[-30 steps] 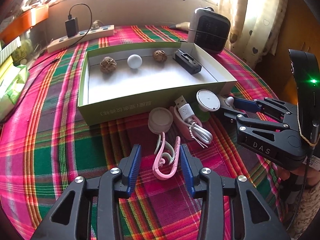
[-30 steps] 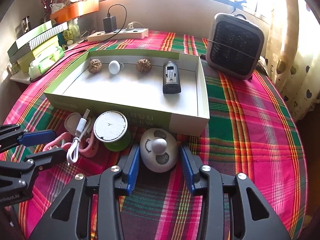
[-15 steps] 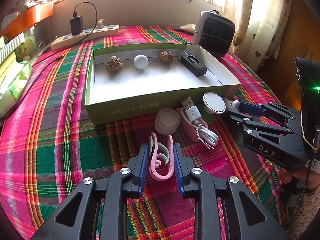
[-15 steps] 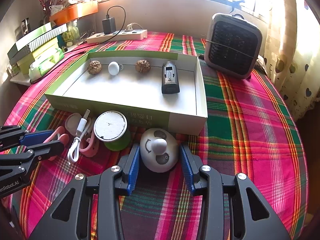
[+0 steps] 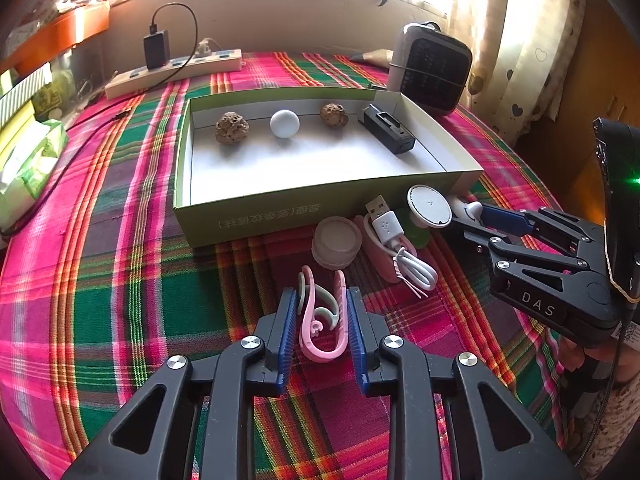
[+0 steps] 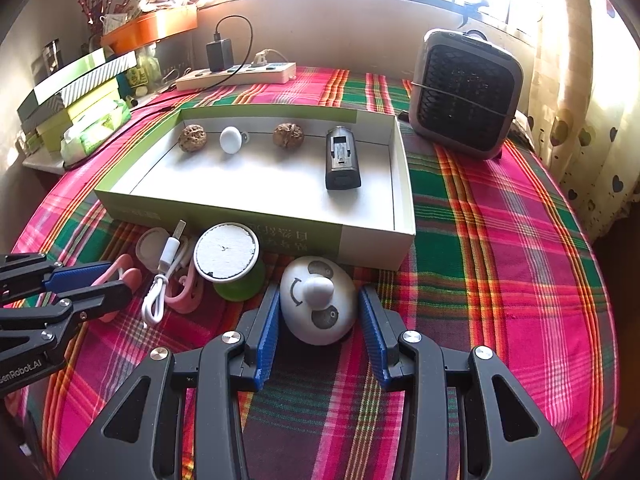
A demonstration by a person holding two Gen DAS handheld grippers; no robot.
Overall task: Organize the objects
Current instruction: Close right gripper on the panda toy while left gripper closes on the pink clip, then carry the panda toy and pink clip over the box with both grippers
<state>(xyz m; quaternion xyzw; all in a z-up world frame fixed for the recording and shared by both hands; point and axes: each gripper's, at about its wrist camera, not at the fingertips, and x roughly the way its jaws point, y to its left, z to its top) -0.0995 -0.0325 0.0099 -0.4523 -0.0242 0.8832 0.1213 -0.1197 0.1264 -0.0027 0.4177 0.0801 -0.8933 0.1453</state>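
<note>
Left gripper (image 5: pixel 322 316) is clamping the pink clip (image 5: pixel 322 336): both blue pads are pressing its outer sides, narrow gap. The clip is sitting on the plaid cloth (image 5: pixel 120 280), near side of the green box (image 5: pixel 280 212), and has a pale green hook inside its loop.

Right gripper (image 6: pixel 318 320) is straddling the white panda-face gadget (image 6: pixel 318 304), which is lying on the cloth just in front of the box's near right corner. Left pad is touching it; on the right a sliver of gap is showing, so I cannot tell if it is gripped.

Counts:
- In the box (image 6: pixel 376 236): two walnuts (image 6: pixel 193 139) (image 6: pixel 288 135), one white knob (image 6: pixel 231 140), one black battery pack (image 6: pixel 342 160), four items, all along the far side.
- Outside, against the near wall: one green spool (image 6: pixel 230 264) with a white top, one white USB cable (image 6: pixel 160 276), one round translucent lid (image 5: pixel 337 242), one more pink piece (image 6: pixel 184 296) under the cable, plus the panda gadget and the clip.
- Far edge of the table: one power strip (image 6: pixel 236 74) with a black charger plugged in, one small heater (image 6: pixel 466 92) at far right.

Pose: both grippers are pointing steeply down and forward at the cloth, side by side, left one near the middle, right one further right. Each is showing in the other's camera.
</note>
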